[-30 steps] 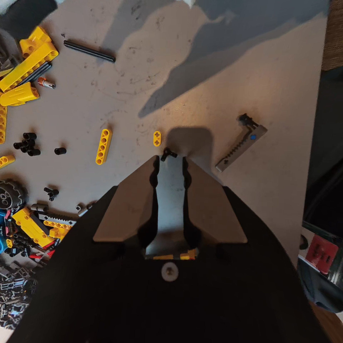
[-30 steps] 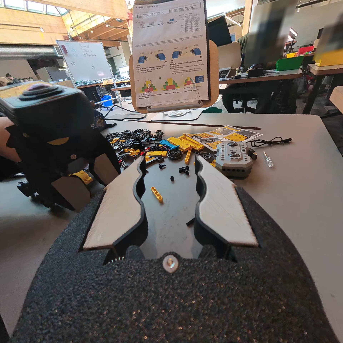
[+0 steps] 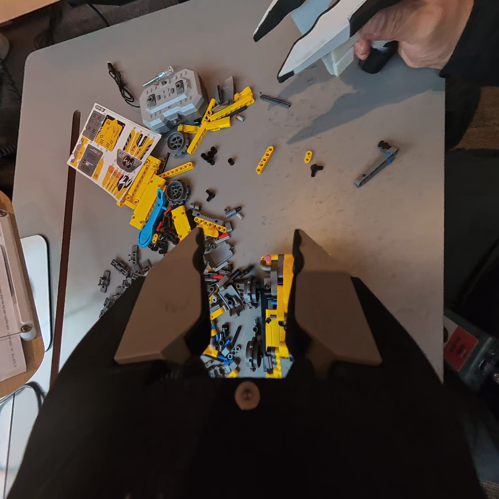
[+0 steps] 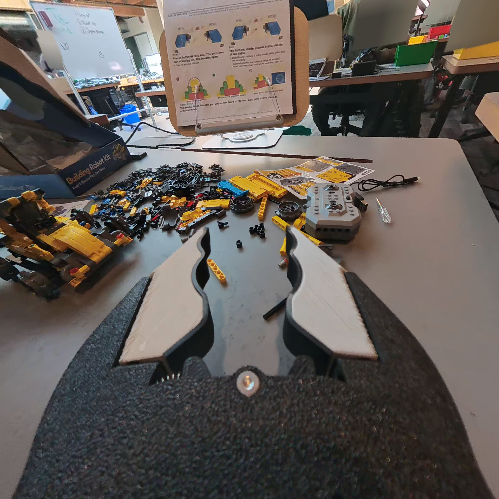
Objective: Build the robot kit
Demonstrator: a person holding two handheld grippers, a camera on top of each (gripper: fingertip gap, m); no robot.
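Observation:
My left gripper (image 3: 248, 237) is open and empty, high above the grey table (image 3: 351, 243). Between its jaws lie a partly built yellow and grey model (image 3: 275, 310) and a heap of small grey parts (image 3: 229, 291). My right gripper (image 4: 248, 235) is open and empty, low over the table (image 4: 405, 297). A yellow five-hole beam (image 4: 216, 270) and a black axle (image 4: 274, 309) lie between its jaws. The right gripper also shows in the left wrist view (image 3: 310, 40), held by a hand (image 3: 410, 32). The yellow model (image 4: 54, 243) stands to the left of it.
A grey battery hub (image 4: 333, 213), a sticker sheet (image 4: 318, 172), a cable (image 4: 386, 182) and a small screwdriver (image 4: 383, 213) lie at the far right. A kit box (image 4: 89, 172) and a page stand (image 4: 232, 67) are behind. A grey rack piece (image 3: 376, 167) lies apart. The grey battery hub (image 4: 333, 213) is closer to my right gripper, around 12 centimeters from its tips; the left tips are 25 centimeters off. The left camera catches it too, in the left wrist view (image 3: 187, 84).
My left gripper has lifted high off the table, away from the small black connector, and opened wider. It has left the right wrist view. My right gripper has also opened wider.

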